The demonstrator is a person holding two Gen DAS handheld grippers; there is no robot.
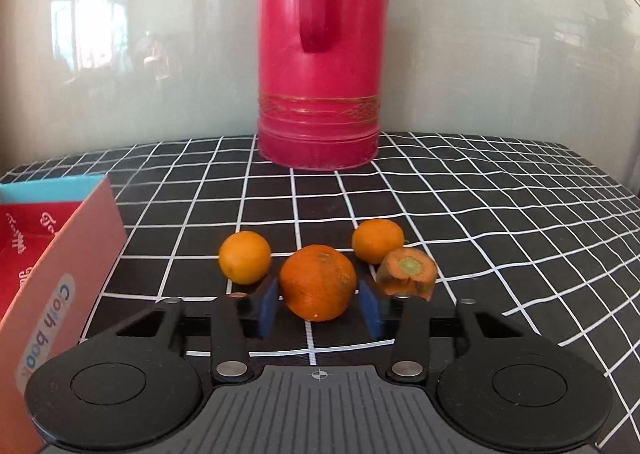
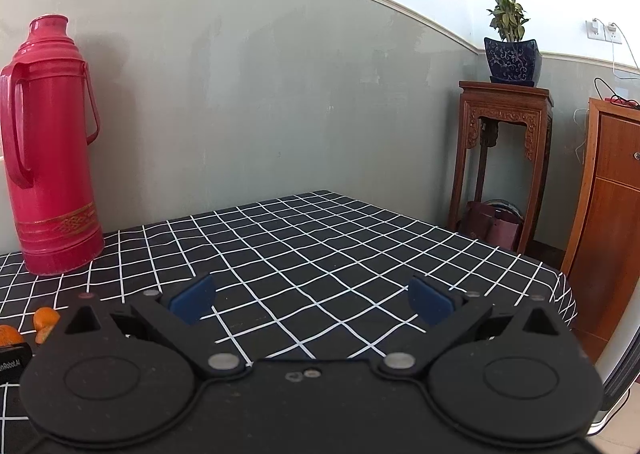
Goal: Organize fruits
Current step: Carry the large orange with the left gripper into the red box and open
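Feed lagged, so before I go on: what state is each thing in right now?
Left hand-held gripper: open, pads on both sides of the large orange, not clamped.
Right hand-held gripper: open wide, empty.
Large orange: whole, on the cloth.
Two small oranges: whole, loose.
Carrot piece: cut, end showing.
Box: open.
Red thermos: upright.

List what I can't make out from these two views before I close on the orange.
- Carrot piece, left wrist view: lower end hidden behind a blue finger.
- Red box: cut off by the frame's left edge.
- Large orange: finger contact unclear.
- Thermos: top cut off.
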